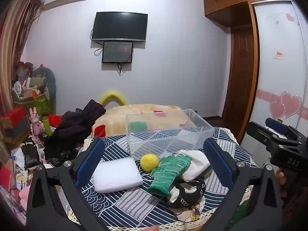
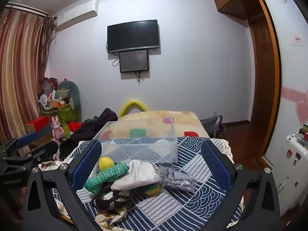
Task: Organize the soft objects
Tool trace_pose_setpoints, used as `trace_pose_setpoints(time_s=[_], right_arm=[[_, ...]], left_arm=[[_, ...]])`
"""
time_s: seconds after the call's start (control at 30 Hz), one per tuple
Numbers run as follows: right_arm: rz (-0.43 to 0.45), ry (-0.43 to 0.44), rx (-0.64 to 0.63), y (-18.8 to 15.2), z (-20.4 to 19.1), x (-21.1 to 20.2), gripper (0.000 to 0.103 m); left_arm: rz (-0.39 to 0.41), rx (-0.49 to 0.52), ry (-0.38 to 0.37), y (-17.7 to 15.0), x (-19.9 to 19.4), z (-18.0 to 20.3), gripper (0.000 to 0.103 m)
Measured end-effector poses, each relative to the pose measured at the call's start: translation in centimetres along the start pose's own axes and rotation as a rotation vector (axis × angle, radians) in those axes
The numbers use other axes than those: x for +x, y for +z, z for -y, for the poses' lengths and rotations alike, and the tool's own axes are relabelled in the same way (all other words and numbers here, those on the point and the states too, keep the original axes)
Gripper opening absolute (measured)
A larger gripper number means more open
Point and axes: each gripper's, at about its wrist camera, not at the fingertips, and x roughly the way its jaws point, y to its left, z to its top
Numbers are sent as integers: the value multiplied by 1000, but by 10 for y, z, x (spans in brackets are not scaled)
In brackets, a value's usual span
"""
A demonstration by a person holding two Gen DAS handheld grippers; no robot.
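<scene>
A clear plastic box (image 1: 204, 129) (image 2: 173, 144) stands empty at the back of a blue patterned cloth (image 1: 134, 202) (image 2: 182, 202). In front of it lie a white foam block (image 1: 117, 175), a yellow ball (image 1: 149, 161) (image 2: 105, 163), a green knitted piece (image 1: 169, 171) (image 2: 107, 175), a white cloth pouch (image 1: 198, 163) (image 2: 136, 175), a black-and-white fabric item (image 1: 188, 194) (image 2: 111, 200), a yellow-green sponge (image 2: 153, 189) and a crinkled clear bag (image 2: 177, 177). My left gripper (image 1: 154, 165) is open above the pile. My right gripper (image 2: 152, 167) is open, empty, above the pouch.
A bed with a beige blanket (image 1: 142, 115) (image 2: 154, 121) lies beyond the box. Dark clothes (image 1: 77, 127) and clutter (image 1: 28, 134) pile up on the left. A wardrobe (image 1: 277, 67) is on the right, a white suitcase (image 2: 292, 163) at the far right.
</scene>
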Motion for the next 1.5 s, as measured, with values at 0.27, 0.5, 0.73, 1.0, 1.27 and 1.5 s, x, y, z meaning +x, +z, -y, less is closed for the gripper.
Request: trace_pose_setpoints(time_s=[0.27, 0.5, 0.73, 1.0, 1.27, 1.5], right_arm=[[-7, -5, -12, 0, -6, -3, 103], [-6, 5, -4, 2, -3, -1, 103], [9, 12, -7, 1, -5, -4, 103], [18, 16, -2, 4, -6, -6, 103], [26, 18, -9, 3, -8, -7, 103], [33, 20, -4, 3, -8, -8, 103]], left_arm=[[18, -34, 1, 0, 1, -5, 103], [18, -17, -11, -2, 1, -4, 103], [20, -12, -7, -2, 0, -4, 103], [24, -15, -7, -2, -2, -4, 103], [33, -15, -4, -1, -3, -4, 103], [36, -18, -5, 0, -5, -5, 103]])
